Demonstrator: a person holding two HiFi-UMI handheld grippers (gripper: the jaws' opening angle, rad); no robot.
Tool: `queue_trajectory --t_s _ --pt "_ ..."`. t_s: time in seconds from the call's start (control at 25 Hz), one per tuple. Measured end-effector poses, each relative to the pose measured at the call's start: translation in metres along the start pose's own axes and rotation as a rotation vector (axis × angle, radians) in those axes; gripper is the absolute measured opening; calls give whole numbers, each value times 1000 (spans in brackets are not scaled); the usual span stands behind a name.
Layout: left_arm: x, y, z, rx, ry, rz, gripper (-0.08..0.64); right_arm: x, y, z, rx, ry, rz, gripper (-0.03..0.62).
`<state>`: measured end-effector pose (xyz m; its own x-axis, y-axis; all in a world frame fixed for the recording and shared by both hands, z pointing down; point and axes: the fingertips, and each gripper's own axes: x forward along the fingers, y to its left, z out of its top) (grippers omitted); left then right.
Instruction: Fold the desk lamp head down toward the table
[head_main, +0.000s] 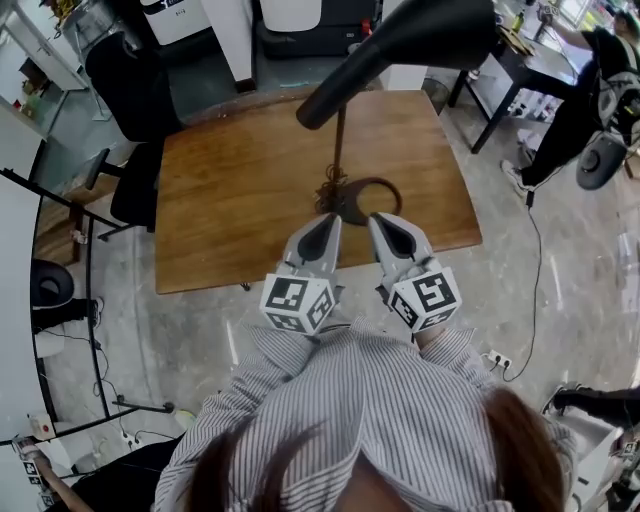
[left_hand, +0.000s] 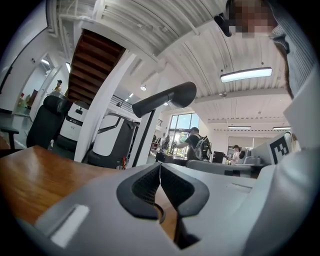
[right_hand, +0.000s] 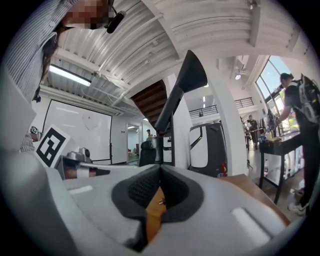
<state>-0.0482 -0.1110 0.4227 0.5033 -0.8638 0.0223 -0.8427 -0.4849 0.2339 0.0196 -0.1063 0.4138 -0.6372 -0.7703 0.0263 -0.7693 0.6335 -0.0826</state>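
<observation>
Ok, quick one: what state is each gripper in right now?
Left gripper: fingers closed, holding nothing.
Right gripper: fingers closed, holding nothing.

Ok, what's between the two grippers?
In the head view, only wooden table and the lamp base rim show between the left gripper and right gripper.

1. The desk is brown wood, smooth, with a dull sheen.
2. The lamp head looks matt black.
3. The left tongs and right tongs have matt grey plastic shells; their pads are black and finely ribbed.
4. The floor is glossy pale stone.
</observation>
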Motion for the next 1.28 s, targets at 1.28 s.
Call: queue_trajectory --t_s 1.28 --pt "70 67 74 314 14 -27 191 139 -37 1 -43 90 65 69"
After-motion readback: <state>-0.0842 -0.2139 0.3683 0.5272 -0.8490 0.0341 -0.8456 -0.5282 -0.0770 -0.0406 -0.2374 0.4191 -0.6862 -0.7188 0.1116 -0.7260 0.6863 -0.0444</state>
